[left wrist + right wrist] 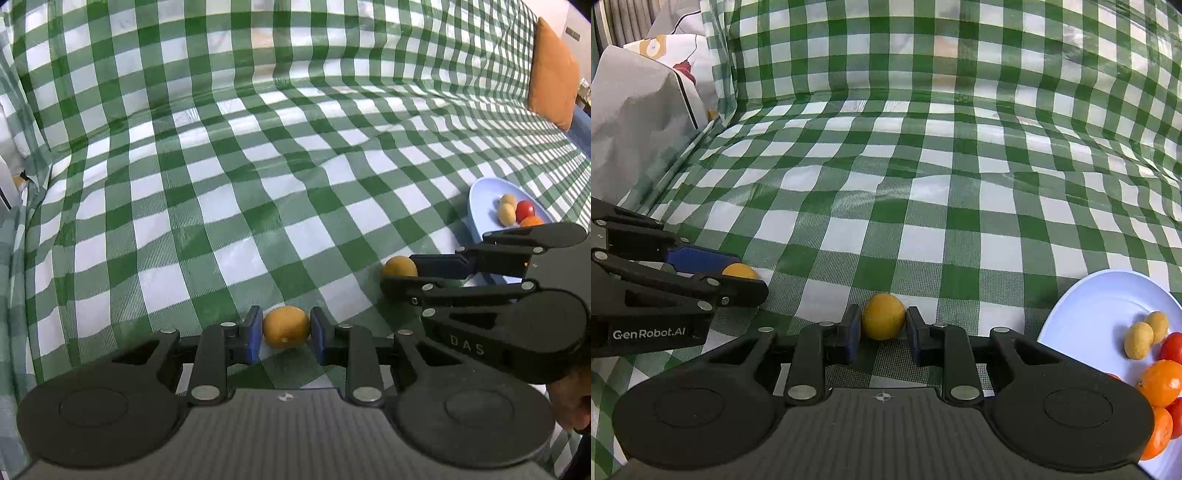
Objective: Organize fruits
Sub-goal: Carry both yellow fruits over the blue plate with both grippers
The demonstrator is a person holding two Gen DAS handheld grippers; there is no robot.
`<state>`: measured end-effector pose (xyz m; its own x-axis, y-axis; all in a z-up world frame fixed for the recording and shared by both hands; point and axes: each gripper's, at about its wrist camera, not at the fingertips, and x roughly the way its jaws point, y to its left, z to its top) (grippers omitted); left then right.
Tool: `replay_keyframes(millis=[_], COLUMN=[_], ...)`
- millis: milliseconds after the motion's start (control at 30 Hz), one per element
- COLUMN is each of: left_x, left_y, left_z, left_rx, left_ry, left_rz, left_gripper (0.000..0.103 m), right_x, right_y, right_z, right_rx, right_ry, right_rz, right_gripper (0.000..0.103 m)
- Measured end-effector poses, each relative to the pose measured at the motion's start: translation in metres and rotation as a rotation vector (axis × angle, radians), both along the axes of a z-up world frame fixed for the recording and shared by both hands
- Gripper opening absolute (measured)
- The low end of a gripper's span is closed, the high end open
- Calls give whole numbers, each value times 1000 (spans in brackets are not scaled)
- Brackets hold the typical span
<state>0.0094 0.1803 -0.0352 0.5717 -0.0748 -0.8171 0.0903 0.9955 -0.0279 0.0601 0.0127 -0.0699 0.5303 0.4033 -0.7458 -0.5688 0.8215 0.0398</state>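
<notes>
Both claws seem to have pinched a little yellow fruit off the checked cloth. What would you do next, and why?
Probably lift the right gripper with its yellow fruit and carry it to the pale blue plate just to its right. Its pads look closed on the fruit, which still sits on the checked cloth, and the plate already holds similar fruits. The left gripper, shut on another yellow fruit, could follow.

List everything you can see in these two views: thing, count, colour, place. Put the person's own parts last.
Cloth: one, green-and-white check, covering the surface.
Plate: one, pale blue, right side.
Fruits on plate: several; two small yellow, plus orange and red ones.
Yellow fruits off plate: two, one in the left claw, one in the right claw.
Cushion: one, orange, far right.
Grey bag: one, far left.
Hand: partly visible, holding the right claw.
</notes>
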Motion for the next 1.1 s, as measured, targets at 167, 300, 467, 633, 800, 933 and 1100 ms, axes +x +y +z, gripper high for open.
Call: replay_keyframes(millis=[167,300,467,633,800,933,1100], left_x=[1,3,5,7,10,13,15], left_y=[0,-4,-11,-18,-22,-22,-24], left_z=[6,11,18,25,28,30,29], left_rx=[-15,-14,-16,-30,-43,-58,-59], left_ry=[-29,-56,-97,-137,-159,-170,-173], left_rz=[20,38,58,80,109,129,129], left_gripper=[30,30,30,30,30,30,30], right_x=[-1,-1,-1,-1,-1,0,-1], right_y=[-6,-9,-14,-19,-24,-29,-35], right_z=[7,9,12,16,20,23,27], right_rx=[31,43,61,74,83,89,94], right_ry=[-20,-30,-45,-60,-77,-85,-91], right_rz=[-15,-21,-33,-45,-63,-75,-78], right_gripper=[27,27,27,27,27,27,27])
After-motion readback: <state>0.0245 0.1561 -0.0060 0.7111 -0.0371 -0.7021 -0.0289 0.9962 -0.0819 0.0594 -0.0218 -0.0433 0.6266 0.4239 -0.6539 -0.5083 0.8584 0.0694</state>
